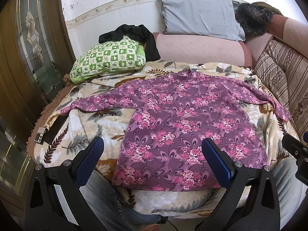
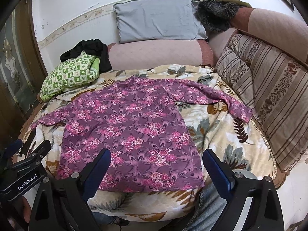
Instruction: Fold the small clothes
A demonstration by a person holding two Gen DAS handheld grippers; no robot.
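Left wrist view is showing a sofa (image 1: 196,48) taking up most of the scene, with a leaf-patterned blanket (image 1: 92,127) spreading over its seat. A purple floral shirt (image 1: 179,127) is lying flat on the blanket, both sleeves stretching out to the sides and the hem facing the camera. The left gripper (image 1: 154,157) is hovering above the near edge of the blanket with its jaws standing wide apart and nothing between them; its left finger is hanging over bare blanket just beside the shirt's left hem corner, while its right finger is sitting over the lower right part of the shirt. The right gripper (image 2: 156,168) is likewise spread wide and holding nothing, with its left finger over the shirt's hem and its right finger over the blanket just past the right hem corner. Whether either gripper is touching the cloth cannot be told.

A grey pillow (image 1: 200,13) is leaning against the wall, a striped cushion (image 2: 269,104) is resting along the right side, and a green checked pillow (image 1: 109,57) is sitting at the far left with a black garment (image 1: 134,32) draping over it.

Only the left wrist view is showing a black belt (image 1: 52,129) with its metal buckle clearly, lying on the blanket's left edge beside the left sleeve. Only the right wrist view is showing the full right sleeve reaching the striped cushion.
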